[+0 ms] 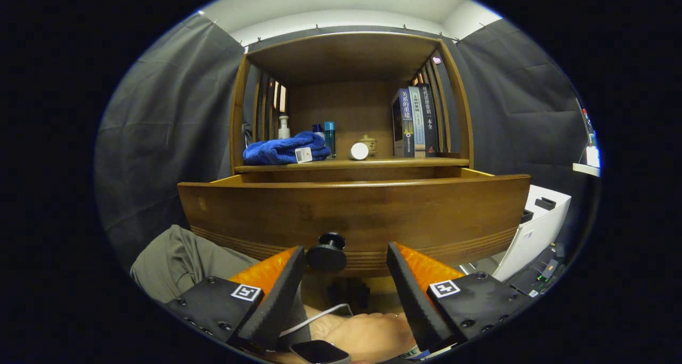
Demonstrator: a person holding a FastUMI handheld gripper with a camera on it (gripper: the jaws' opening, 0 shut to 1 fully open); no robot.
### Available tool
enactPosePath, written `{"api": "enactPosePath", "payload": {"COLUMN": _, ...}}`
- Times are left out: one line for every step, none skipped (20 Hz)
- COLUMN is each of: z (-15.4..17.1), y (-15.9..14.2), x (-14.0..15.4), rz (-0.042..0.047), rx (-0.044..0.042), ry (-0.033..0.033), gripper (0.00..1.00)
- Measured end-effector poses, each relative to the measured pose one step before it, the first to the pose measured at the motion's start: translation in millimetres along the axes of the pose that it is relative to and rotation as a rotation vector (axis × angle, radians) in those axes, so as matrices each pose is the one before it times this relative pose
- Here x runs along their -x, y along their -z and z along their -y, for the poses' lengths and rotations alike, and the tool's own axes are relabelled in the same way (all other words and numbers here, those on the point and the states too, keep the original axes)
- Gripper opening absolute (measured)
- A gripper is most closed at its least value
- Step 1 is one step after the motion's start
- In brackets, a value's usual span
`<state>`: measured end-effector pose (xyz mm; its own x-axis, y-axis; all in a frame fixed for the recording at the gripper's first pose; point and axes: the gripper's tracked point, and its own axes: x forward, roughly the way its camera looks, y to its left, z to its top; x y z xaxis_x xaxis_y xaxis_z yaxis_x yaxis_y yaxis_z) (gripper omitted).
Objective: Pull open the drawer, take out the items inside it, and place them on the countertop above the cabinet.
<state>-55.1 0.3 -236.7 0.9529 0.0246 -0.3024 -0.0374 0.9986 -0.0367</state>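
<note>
Behind drawer front (pixel 351 209), contents hidden, claw (pixel 346 260) spread

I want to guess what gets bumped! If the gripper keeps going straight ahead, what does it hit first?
Probably the black drawer knob. The gripper is open, and the knob sits just ahead, near its left finger. Right behind is the wooden drawer front. Depth is hard to judge.

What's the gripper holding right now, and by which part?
Nothing. The gripper is open; the drawer knob sits between its fingers, nearer one, with no grip.
</note>
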Motion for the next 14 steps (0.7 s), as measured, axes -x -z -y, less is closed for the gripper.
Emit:
{"api": "enactPosePath", "payload": {"z": 1.79, "y": 1.32, "x": -2.34, "rz": -0.00721, "rx": -0.01434, "ry": 0.00162, "gripper": 0.99}}
{"api": "enactPosePath", "payload": {"z": 2.69, "y": 1.69, "x": -3.72, "rz": -0.00568, "rx": -0.01717, "ry": -0.00604, "gripper": 0.99}}
{"api": "enactPosePath", "payload": {"z": 0.37, "y": -0.22, "x": -0.47, "rz": -0.00655, "rx": -0.01313, "ry": -0.00531, "gripper": 1.0}}
{"api": "enactPosePath", "payload": {"z": 0.08, "y": 0.6, "x": -1.5, "rz": -0.00317, "rx": -0.00542, "ry": -0.00307, "gripper": 1.0}}
{"api": "enactPosePath", "payload": {"z": -0.05, "y": -1.49, "x": -1.11, "rz": -0.0036, "rx": 0.00134, "ry": -0.00067, "gripper": 1.0}}
{"api": "enactPosePath", "payload": {"z": 0.14, "y": -0.9, "x": 0.05, "rz": 0.00001, "rx": 0.00464, "ry": 0.0028, "gripper": 1.0}}
{"api": "enactPosePath", "payload": {"z": -0.76, "y": -2.66, "x": 2.12, "rz": 0.00143, "rx": 0.00585, "ry": 0.00241, "gripper": 1.0}}
{"api": "enactPosePath", "payload": {"z": -0.61, "y": -4.68, "x": 1.24, "rz": 0.0097, "rx": 0.00744, "ry": 0.00009, "gripper": 1.0}}
{"api": "enactPosePath", "payload": {"z": -0.17, "y": -8.0, "x": 2.0, "rz": 0.01768, "rx": -0.00048, "ry": -0.00101, "gripper": 1.0}}
{"api": "enactPosePath", "payload": {"z": 0.52, "y": -8.54, "x": 0.91, "rz": 0.01849, "rx": -0.00442, "ry": 0.0014, "gripper": 1.0}}
{"api": "enactPosePath", "payload": {"z": 2.38, "y": -8.27, "x": -1.18, "rz": 0.01359, "rx": -0.00094, "ry": 0.0035, "gripper": 1.0}}
{"api": "enactPosePath", "payload": {"z": 1.74, "y": -5.6, "x": -2.67, "rz": 0.00395, "rx": -0.00499, "ry": 0.00303, "gripper": 1.0}}
{"api": "enactPosePath", "payload": {"z": 2.31, "y": -4.1, "x": -3.75, "rz": -0.00327, "rx": -0.00851, "ry": 0.00395, "gripper": 1.0}}
{"api": "enactPosePath", "payload": {"z": 2.31, "y": -4.71, "x": -5.12, "rz": 0.00052, "rx": -0.0107, "ry": 0.00327, "gripper": 1.0}}
